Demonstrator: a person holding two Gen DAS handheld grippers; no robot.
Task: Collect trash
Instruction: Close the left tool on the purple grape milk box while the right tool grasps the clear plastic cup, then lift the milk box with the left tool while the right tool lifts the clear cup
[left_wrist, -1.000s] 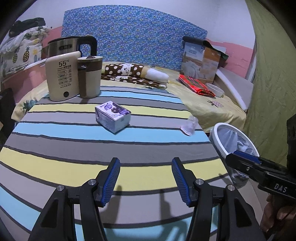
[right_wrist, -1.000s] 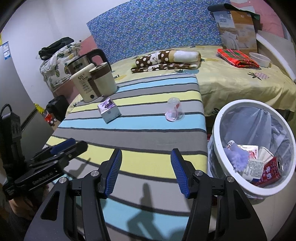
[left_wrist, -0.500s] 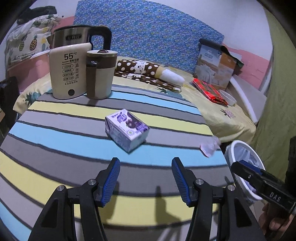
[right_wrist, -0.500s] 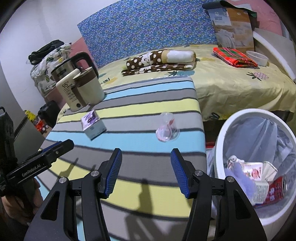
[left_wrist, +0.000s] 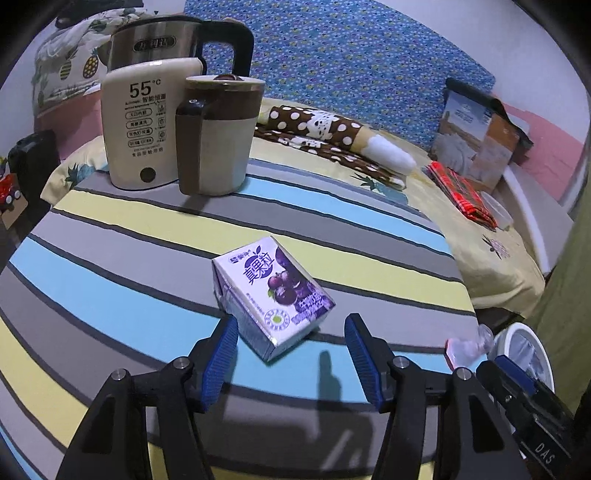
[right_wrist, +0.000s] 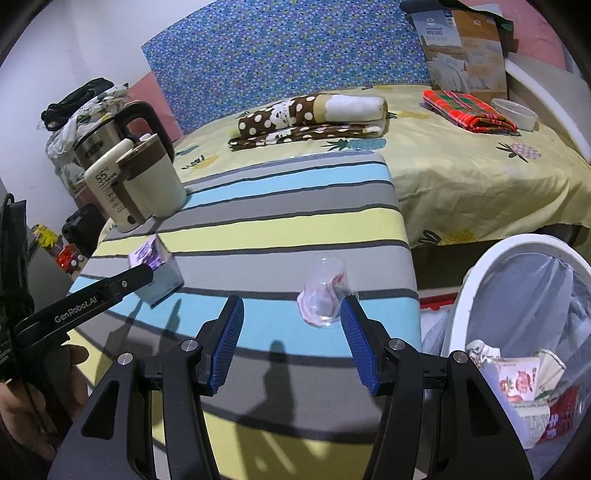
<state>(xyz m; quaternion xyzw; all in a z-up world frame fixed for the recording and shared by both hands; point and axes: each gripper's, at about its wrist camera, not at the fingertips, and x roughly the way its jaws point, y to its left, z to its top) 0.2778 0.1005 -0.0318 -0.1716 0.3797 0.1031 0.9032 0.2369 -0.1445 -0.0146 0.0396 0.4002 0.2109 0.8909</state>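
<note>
- Kettle (left_wrist: 173, 40) and a cream-and-brown jug (left_wrist: 216, 134) stand at the far left of the striped counter (left_wrist: 110, 266), with a cream "55°C" base (left_wrist: 146, 125) just beside the jug.
- Left gripper (left_wrist: 290, 354) hovers low over the counter, jaws wide apart and holding nothing.
- Carton (left_wrist: 271, 295), purple and white, lies on its side at the mouth of those jaws; its near corner sits between the blue pads (left_wrist: 218, 363), and I cannot tell whether it touches either one.
- Right gripper (right_wrist: 291, 339) is also spread wide and holds nothing.
- Cup (right_wrist: 325, 295), clear plastic with pink inside, lies tipped over near the counter's right edge, between the right gripper's fingertips and close to its right pad; contact is not clear.
- Bin (right_wrist: 476, 284), white-rimmed with a liner, stands off the counter's right side, near the cup, with wrappers and a red can inside.
- Bed (right_wrist: 461, 155) with a yellow sheet lies behind the counter, carrying a polka-dot roll (right_wrist: 295, 112).
</note>
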